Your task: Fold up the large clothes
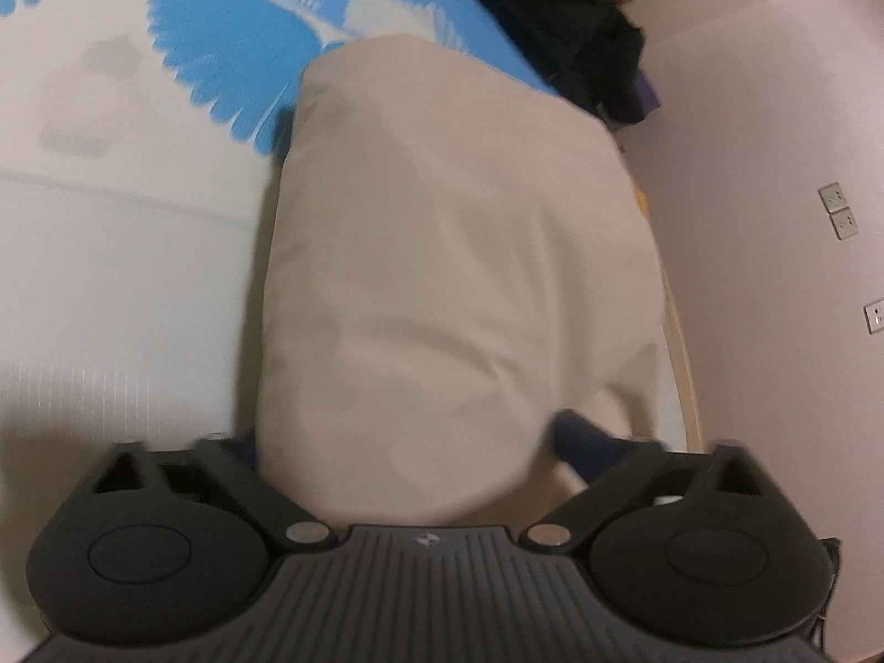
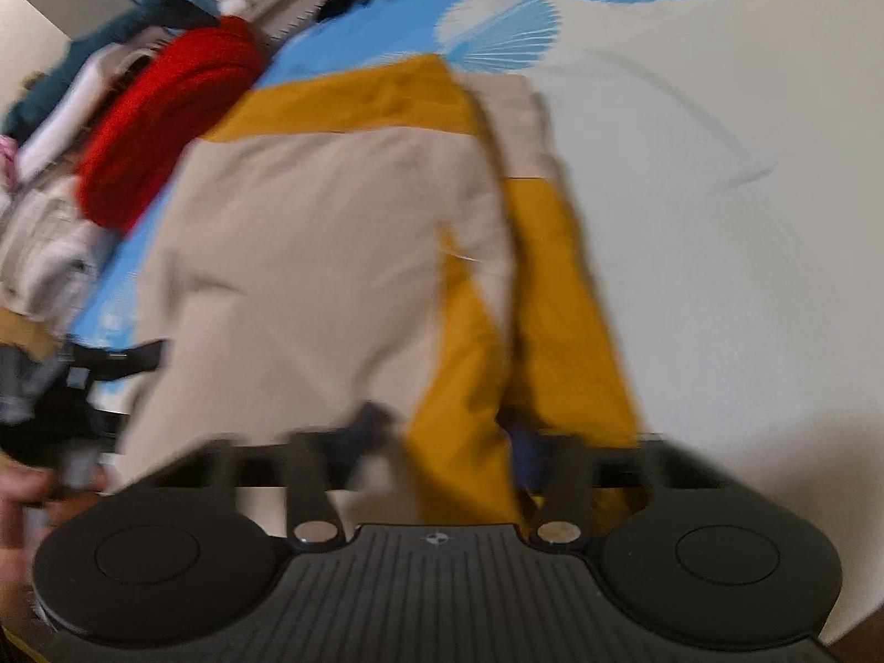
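Note:
A large beige garment (image 1: 442, 254) lies folded on the bed, and its near end sits between my left gripper's (image 1: 411, 442) wide-set jaws. One blue pad (image 1: 574, 436) shows beside the cloth edge; the other finger is partly hidden by fabric. In the right wrist view the same garment (image 2: 309, 254) shows beige panels and mustard-yellow panels (image 2: 552, 304). My right gripper (image 2: 453, 433) has its jaws close together, with a mustard fold pinched between them at the garment's near edge. The picture is blurred.
The bed sheet (image 1: 121, 276) is white with a blue fan pattern. Dark clothes (image 1: 558, 22) lie at the far end. A red garment (image 2: 166, 132) and other laundry are piled at the left. A wall with sockets (image 1: 837, 210) runs along the bed. A person's hand (image 2: 22, 497) shows at the left.

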`<state>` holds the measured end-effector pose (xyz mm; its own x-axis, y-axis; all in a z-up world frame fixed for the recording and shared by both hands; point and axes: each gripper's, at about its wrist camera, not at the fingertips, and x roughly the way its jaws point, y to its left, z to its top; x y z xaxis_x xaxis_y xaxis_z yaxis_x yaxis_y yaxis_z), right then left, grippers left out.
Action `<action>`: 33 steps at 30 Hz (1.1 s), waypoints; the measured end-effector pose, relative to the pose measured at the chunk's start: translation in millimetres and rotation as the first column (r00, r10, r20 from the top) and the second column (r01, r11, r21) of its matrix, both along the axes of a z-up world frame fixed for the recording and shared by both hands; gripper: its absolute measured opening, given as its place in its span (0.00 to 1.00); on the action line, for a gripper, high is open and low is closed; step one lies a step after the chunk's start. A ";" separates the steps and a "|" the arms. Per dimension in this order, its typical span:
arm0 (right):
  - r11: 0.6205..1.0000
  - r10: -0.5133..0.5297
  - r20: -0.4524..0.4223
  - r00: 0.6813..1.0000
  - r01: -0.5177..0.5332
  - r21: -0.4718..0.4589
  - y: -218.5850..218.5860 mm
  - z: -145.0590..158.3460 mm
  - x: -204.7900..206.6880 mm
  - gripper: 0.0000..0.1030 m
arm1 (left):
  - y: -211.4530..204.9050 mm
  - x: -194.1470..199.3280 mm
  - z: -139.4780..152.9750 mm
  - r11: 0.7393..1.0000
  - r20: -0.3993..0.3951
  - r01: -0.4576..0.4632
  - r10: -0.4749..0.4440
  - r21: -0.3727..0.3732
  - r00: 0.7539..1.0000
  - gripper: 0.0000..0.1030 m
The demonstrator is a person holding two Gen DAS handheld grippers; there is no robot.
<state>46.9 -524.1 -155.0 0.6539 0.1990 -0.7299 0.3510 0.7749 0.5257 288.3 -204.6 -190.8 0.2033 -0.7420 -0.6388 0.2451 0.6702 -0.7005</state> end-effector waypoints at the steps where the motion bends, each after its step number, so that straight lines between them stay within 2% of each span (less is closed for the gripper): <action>1: 1.000 0.015 0.008 1.000 -0.015 -0.024 4.6 3.3 0.8 0.22 | 2.6 -1.1 5.4 1.000 0.018 -0.001 0.002 -0.006 1.000 0.59; 2: 0.999 0.022 0.016 1.000 -0.021 -0.039 8.4 6.1 2.2 0.20 | 7.2 -0.1 14.1 1.000 0.034 -0.006 0.007 -0.018 0.999 0.43; 4: 0.999 0.022 0.048 0.999 -0.020 -0.043 15.5 14.7 5.9 0.14 | 16.7 3.2 32.5 0.999 0.071 -0.014 0.016 -0.030 0.997 0.36; 6: 0.999 0.024 0.099 0.995 -0.021 -0.030 24.5 24.5 13.9 0.11 | 27.2 2.1 57.6 1.000 0.181 0.002 -0.005 0.013 0.983 0.35; 8: 0.999 0.035 0.140 0.989 -0.032 -0.021 40.1 33.6 29.1 0.11 | 48.2 6.7 71.1 0.998 0.233 -0.007 -0.006 0.055 0.972 0.36; 11: 0.998 0.065 0.172 0.983 -0.064 -0.016 72.3 41.1 59.3 0.10 | 95.5 18.7 76.0 0.994 0.237 -0.067 0.045 0.086 0.970 0.36; 14: 0.994 0.108 0.198 0.974 -0.111 0.003 115.1 45.4 93.8 0.10 | 151.9 40.4 77.7 0.983 0.207 -0.141 0.116 0.114 0.972 0.36; 16: 0.990 0.131 0.213 0.968 -0.138 0.017 139.1 45.5 115.9 0.10 | 184.0 48.4 79.6 0.975 0.205 -0.172 0.142 0.137 0.968 0.43; 19: 0.984 0.162 0.226 0.961 -0.175 0.038 174.5 46.1 140.6 0.10 | 223.8 61.4 74.5 0.951 0.156 -0.233 0.203 0.202 0.967 0.64; 21: 0.978 0.197 0.190 0.962 -0.206 0.027 193.5 41.9 153.5 0.10 | 238.9 65.9 64.8 0.939 0.101 -0.242 0.223 0.243 0.969 0.66; 23: 0.973 0.229 0.138 0.964 -0.229 -0.015 207.3 36.0 159.8 0.10 | 239.1 67.3 73.2 0.930 0.152 -0.222 0.184 0.294 0.971 0.68; 26: 0.974 0.224 0.065 0.972 -0.221 -0.044 208.8 27.1 158.3 0.10 | 234.9 50.0 98.4 0.905 0.296 -0.218 0.110 0.364 0.949 0.70; 30: 0.984 0.173 0.032 0.984 -0.171 -0.053 201.8 32.3 146.9 0.11 | 213.6 10.3 113.7 0.918 0.378 -0.112 -0.044 0.381 0.925 0.70; 31: 0.986 0.156 0.028 0.987 -0.154 -0.067 200.0 35.6 143.0 0.12 | 203.9 3.8 109.5 0.906 0.385 -0.078 -0.099 0.417 0.918 0.71; 32: 0.987 0.149 0.027 0.988 -0.147 -0.067 197.6 34.4 134.2 0.14 | 193.4 -4.1 102.4 0.877 0.387 -0.050 -0.159 0.477 0.908 0.73; 33: 0.987 0.150 0.017 0.989 -0.149 -0.059 197.6 33.8 129.8 0.19 | 177.1 -11.8 86.7 0.819 0.401 -0.048 -0.228 0.572 0.887 0.80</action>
